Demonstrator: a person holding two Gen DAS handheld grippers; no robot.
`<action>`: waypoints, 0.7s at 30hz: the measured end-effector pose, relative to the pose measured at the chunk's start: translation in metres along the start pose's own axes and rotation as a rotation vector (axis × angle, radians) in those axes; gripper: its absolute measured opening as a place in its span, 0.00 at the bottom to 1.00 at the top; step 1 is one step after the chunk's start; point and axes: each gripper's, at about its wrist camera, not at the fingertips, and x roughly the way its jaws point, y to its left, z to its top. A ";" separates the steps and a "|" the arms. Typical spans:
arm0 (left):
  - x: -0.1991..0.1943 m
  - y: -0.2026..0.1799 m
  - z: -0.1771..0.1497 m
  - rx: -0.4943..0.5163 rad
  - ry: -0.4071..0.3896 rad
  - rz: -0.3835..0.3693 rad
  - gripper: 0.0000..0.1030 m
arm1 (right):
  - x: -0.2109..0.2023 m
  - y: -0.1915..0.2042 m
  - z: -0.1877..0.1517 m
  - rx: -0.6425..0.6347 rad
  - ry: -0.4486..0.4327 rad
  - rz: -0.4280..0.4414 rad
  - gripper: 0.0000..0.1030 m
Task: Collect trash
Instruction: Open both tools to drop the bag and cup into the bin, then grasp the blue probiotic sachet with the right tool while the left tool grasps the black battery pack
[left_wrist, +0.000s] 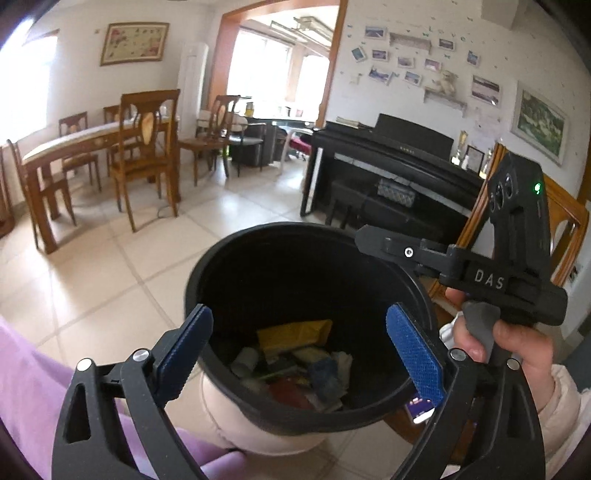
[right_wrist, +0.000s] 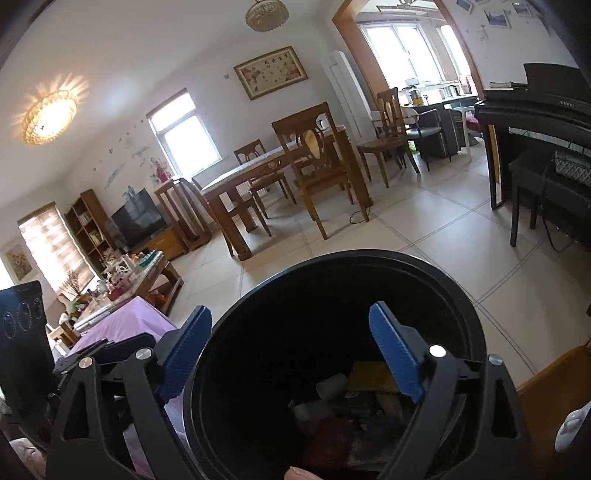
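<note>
Black bin sits just ahead of both claws, wrappers piled at its bottom. Left gripper and right gripper both gape wide, holding nothing. Bin looks light and rigid; the rim seems the best hold.

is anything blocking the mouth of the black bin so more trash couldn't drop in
Nothing visible covers it. The black bin has no lid on, and the trash lies low at the bottom. The left gripper and right gripper straddle the rim, fingers open and empty.
</note>
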 end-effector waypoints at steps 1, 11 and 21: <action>-0.004 0.003 0.000 -0.006 -0.004 0.008 0.92 | 0.001 0.001 0.000 -0.003 0.003 0.001 0.84; -0.102 0.086 -0.028 -0.144 -0.062 0.184 0.93 | 0.019 0.031 -0.011 -0.066 0.074 0.052 0.84; -0.255 0.246 -0.106 -0.391 -0.035 0.592 0.77 | 0.051 0.114 -0.041 -0.199 0.213 0.182 0.84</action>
